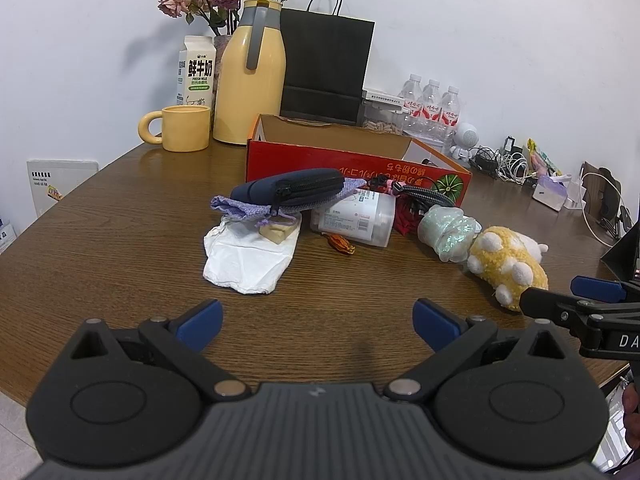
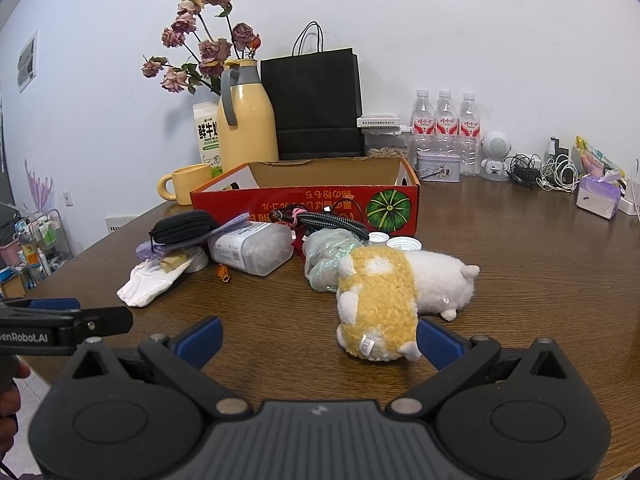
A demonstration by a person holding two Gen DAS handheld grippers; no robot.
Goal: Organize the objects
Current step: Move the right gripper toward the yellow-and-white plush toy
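Note:
A red cardboard box [image 1: 352, 166] [image 2: 304, 206] stands open at the table's middle. In front of it lies a pile: a dark zip pouch [image 1: 292, 190] [image 2: 182, 226] on a purple drawstring bag [image 1: 236, 208], a white cloth [image 1: 248, 256] [image 2: 146, 284], a clear plastic jar [image 1: 354, 218] [image 2: 250, 250], a braided cable [image 1: 424, 196] [image 2: 332, 220], a glittery bag [image 1: 448, 232] [image 2: 326, 258] and a yellow-and-white plush toy [image 1: 506, 266] [image 2: 380, 304]. My left gripper [image 1: 318, 322] is open and empty, short of the cloth. My right gripper [image 2: 318, 338] is open, its right finger beside the plush.
At the back stand a yellow mug [image 1: 184, 128], a yellow thermos [image 1: 250, 80], a milk carton [image 1: 196, 70], dried roses, a black paper bag [image 1: 324, 68] and three water bottles [image 2: 444, 128]. Cables and a tissue pack [image 2: 598, 196] lie at the right. Two white caps [image 2: 404, 244] sit behind the plush.

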